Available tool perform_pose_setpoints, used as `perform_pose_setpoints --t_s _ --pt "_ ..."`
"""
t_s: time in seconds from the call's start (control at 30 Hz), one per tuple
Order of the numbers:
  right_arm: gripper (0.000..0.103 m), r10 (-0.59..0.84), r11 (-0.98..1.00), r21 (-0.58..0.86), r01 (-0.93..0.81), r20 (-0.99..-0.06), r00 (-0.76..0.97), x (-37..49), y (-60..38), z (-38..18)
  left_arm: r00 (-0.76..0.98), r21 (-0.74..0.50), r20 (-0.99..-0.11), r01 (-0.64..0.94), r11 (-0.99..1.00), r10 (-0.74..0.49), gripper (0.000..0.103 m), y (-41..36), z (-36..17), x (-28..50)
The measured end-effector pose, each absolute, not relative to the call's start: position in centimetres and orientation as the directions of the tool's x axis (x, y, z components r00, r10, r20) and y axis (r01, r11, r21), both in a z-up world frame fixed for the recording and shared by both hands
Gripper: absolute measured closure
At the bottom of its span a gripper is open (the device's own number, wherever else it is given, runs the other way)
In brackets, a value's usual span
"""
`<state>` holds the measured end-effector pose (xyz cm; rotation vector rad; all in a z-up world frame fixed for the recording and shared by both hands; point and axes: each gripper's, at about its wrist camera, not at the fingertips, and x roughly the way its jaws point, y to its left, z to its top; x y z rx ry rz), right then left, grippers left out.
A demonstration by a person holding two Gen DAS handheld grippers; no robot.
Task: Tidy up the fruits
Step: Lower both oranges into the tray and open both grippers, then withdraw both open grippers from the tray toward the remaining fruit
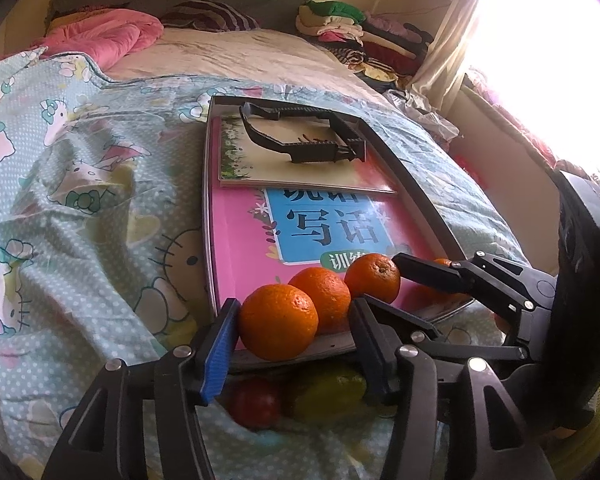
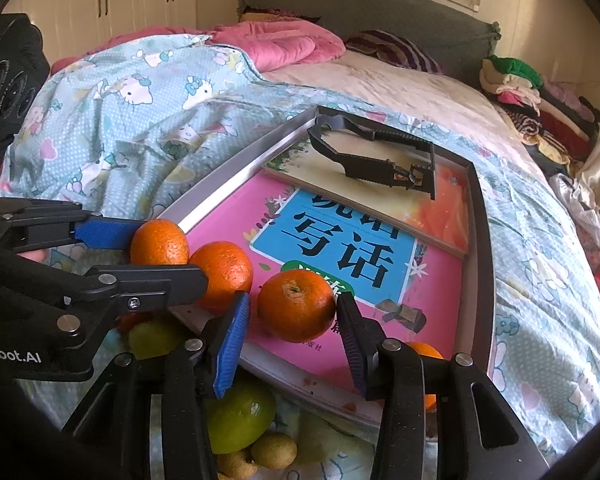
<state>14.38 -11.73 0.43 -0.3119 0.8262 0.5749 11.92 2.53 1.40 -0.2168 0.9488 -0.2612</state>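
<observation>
Three oranges sit in a row on the pink book (image 1: 244, 248) at the near edge of a grey tray (image 1: 404, 164). My left gripper (image 1: 288, 324) is open around the leftmost orange (image 1: 278, 322), its blue pad close to the fruit. My right gripper (image 2: 294, 320) is open around the right-hand orange (image 2: 296, 310). The middle orange (image 2: 222, 274) lies between them. A fourth orange (image 2: 424, 350) shows behind my right finger. On the bedsheet below the tray lie a green apple (image 2: 240, 420), a red fruit (image 1: 256, 402) and kiwis (image 2: 274, 450).
A black plastic frame (image 1: 304, 134) rests on a second book at the tray's far end. The tray lies on a Hello Kitty duvet (image 1: 80, 200). A pink quilt (image 1: 100, 36) and piled clothes (image 1: 360, 36) lie at the bed's far end.
</observation>
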Motion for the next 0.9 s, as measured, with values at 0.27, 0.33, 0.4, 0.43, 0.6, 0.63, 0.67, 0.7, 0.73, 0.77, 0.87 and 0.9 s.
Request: perform_pose_setpoints --t_s 0.27,0.33,0.4,0.43,0.6,0.63,0.67,0.7,0.73,0.77,0.87,0.9 --pt "0.051 0.351 0.798 -0.075 -0.598 -0.749 0.562 13.0 -11.7 1.4 0.562 -0.317 -0.757 0.127 0.940 -0.332 0.046 3.1 1.8 11.5" --pt "0.050 0.351 0.799 -0.076 -0.596 -0.745 0.567 12.7 -11.8 1.6 0.564 -0.321 -0.754 0.130 0.938 -0.336 0.045 3.2 1.9 11.5" --pt "0.049 0.353 0.802 -0.075 -0.593 -0.741 0.572 12.6 -11.8 1.8 0.568 -0.322 -0.751 0.132 0.938 -0.337 0.043 3.3 2.0 11.4" --pt "0.049 0.356 0.803 -0.072 -0.592 -0.738 0.573 12.5 -11.9 2.0 0.570 -0.322 -0.749 0.131 0.938 -0.337 0.043 3.4 2.1 11.4" --pt "0.045 0.361 0.817 -0.059 -0.574 -0.725 0.587 12.0 -12.5 2.5 0.586 -0.303 -0.747 0.118 0.946 -0.313 0.032 3.7 2.4 11.3" --pt "0.045 0.363 0.819 -0.053 -0.571 -0.723 0.588 12.0 -12.6 2.6 0.586 -0.305 -0.748 0.116 0.945 -0.313 0.032 3.8 2.4 11.3" --pt "0.045 0.366 0.822 -0.047 -0.568 -0.721 0.589 11.9 -12.7 2.7 0.585 -0.310 -0.748 0.111 0.944 -0.314 0.032 3.9 2.3 11.4" --pt "0.045 0.367 0.826 -0.042 -0.563 -0.717 0.592 11.8 -12.9 2.8 0.586 -0.310 -0.748 0.107 0.945 -0.312 0.032 4.0 2.3 11.5" --pt "0.044 0.367 0.828 -0.039 -0.559 -0.715 0.594 11.7 -13.0 2.8 0.588 -0.307 -0.748 0.104 0.946 -0.308 0.032 4.1 2.3 11.5" --pt "0.044 0.368 0.832 -0.035 -0.554 -0.714 0.596 11.6 -13.1 2.8 0.590 -0.305 -0.748 0.103 0.947 -0.305 0.032 4.2 2.4 11.5" --pt "0.043 0.368 0.844 -0.022 -0.537 -0.705 0.607 11.5 -13.6 3.0 0.593 -0.305 -0.745 0.102 0.947 -0.304 0.032 4.2 2.4 11.5" --pt "0.043 0.369 0.849 -0.014 -0.528 -0.701 0.611 11.4 -13.8 3.1 0.596 -0.303 -0.743 0.104 0.947 -0.303 0.032 4.2 2.5 11.4"
